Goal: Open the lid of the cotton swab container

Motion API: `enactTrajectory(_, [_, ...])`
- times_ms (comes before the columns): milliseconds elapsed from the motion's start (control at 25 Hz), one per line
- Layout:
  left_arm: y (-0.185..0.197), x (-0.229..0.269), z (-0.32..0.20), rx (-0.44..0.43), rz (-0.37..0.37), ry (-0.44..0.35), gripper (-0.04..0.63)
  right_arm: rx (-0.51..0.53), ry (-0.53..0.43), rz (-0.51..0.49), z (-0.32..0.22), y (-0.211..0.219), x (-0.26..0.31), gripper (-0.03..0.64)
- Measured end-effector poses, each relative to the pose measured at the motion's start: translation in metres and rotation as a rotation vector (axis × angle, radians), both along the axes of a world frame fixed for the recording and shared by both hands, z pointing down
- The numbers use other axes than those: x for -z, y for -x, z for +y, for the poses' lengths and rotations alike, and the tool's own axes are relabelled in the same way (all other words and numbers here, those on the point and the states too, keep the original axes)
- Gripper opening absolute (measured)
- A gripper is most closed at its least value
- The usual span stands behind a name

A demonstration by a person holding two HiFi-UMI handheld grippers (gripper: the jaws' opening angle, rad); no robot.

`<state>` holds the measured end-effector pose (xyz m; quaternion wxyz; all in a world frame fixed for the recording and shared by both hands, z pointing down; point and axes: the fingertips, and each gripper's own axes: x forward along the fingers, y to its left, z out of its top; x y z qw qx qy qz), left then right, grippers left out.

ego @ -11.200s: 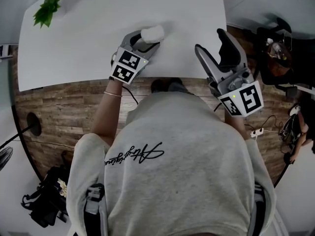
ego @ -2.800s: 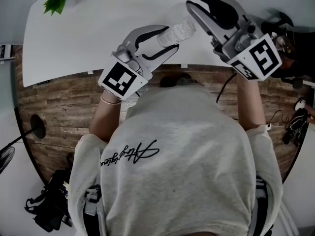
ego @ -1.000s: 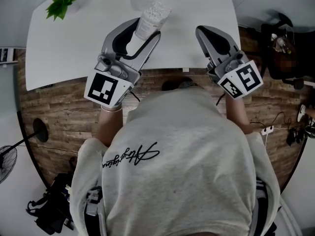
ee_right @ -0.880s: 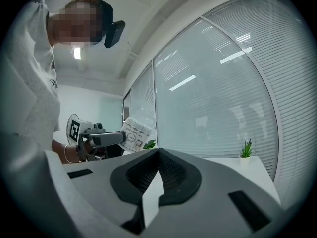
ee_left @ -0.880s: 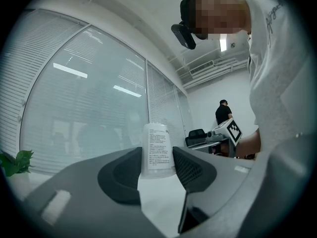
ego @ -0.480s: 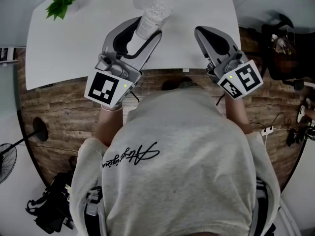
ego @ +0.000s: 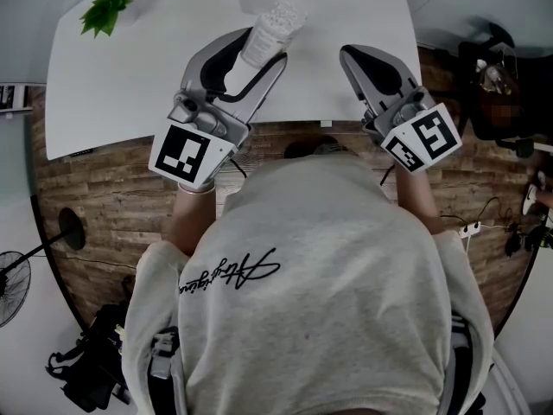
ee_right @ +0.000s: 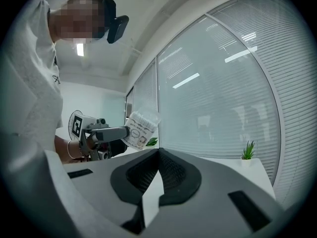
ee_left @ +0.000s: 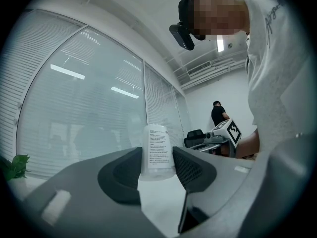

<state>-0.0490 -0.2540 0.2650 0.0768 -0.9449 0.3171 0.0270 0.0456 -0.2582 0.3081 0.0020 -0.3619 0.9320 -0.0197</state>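
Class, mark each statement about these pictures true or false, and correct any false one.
1. The left gripper grips the clear cylindrical plastic cotton swab container. True.
2. The right gripper stands wide open. False: its jaws are shut, with nothing between them.
3. A small green leafy plant stands near the far left corner of the white table. True.
4. The right gripper touches the container. False: it is apart from it, off to the container's right.
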Motion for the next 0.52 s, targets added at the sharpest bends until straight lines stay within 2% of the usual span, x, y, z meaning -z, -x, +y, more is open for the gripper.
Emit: enactTrajectory(520, [-0.0016,0.0032,0.0039,-0.014,-0.005,-0.022,0.189,-0.013,0.001,-0.003,0.0032,-0.0033,0.0003,0.002])
